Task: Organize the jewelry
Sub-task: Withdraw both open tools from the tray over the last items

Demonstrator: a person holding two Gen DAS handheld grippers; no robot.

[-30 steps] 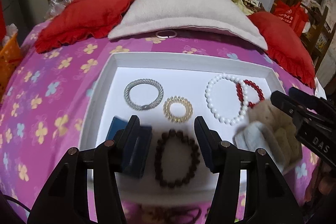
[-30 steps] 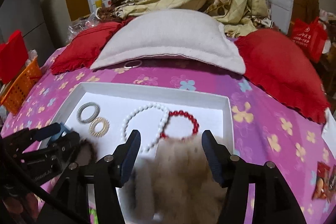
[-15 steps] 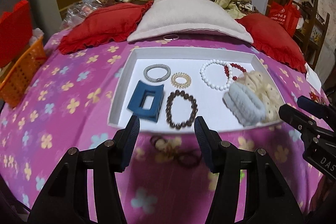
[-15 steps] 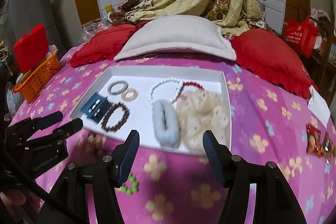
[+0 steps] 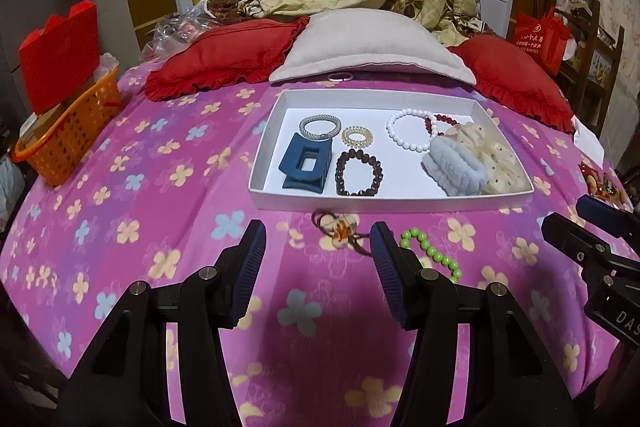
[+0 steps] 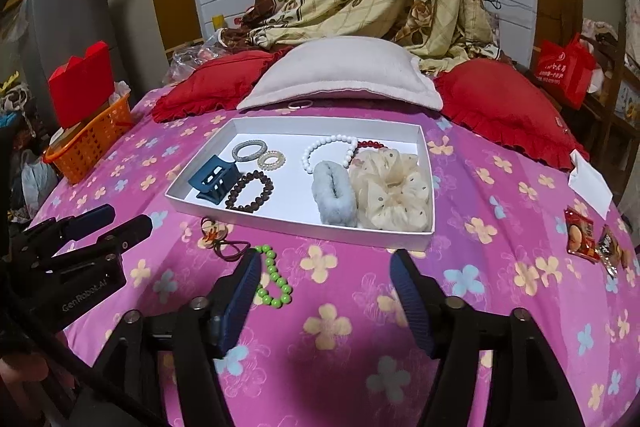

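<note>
the left gripper [image 5: 318, 247] hangs above the pink flowered bedspread [image 5: 160, 195], short of the white tray [image 5: 264, 163], with its jaws spread wide and nothing between them. the right gripper [image 6: 324, 279] is likewise spread wide and empty, positioned over the bedspread near the tray's front edge. the tray lies flat on the bedspread in front of a grey pillow [image 5: 368, 47] flanked by two red pillows [image 5: 224, 59]. inside the tray, at its left end, a blue hair claw [image 5: 306, 163] lies just in front of a silver mesh bracelet [image 5: 320, 127]. a gold coil hair tie [image 5: 357, 136] sits beside the silver bracelet, and a dark brown bead bracelet [image 5: 359, 173] lies just in front of the coil tie. a white bead bracelet [image 5: 412, 129] overlaps a red bead bracelet [image 5: 440, 119] toward the back right. a grey fuzzy hair clip [image 5: 458, 169] and a cream dotted scrunchie [image 5: 500, 159] touch each other at the tray's right end. two items lie outside the tray on the bedspread: a brown cord with an orange pendant [image 5: 340, 231] just in front of the tray's front wall, and a green bead bracelet [image 5: 430, 253] beside it, near the left gripper's right finger. a thin hair ring [image 5: 341, 77] rests at the grey pillow's front edge. an orange basket [image 5: 68, 143] stands at the far left edge of the bed.
</note>
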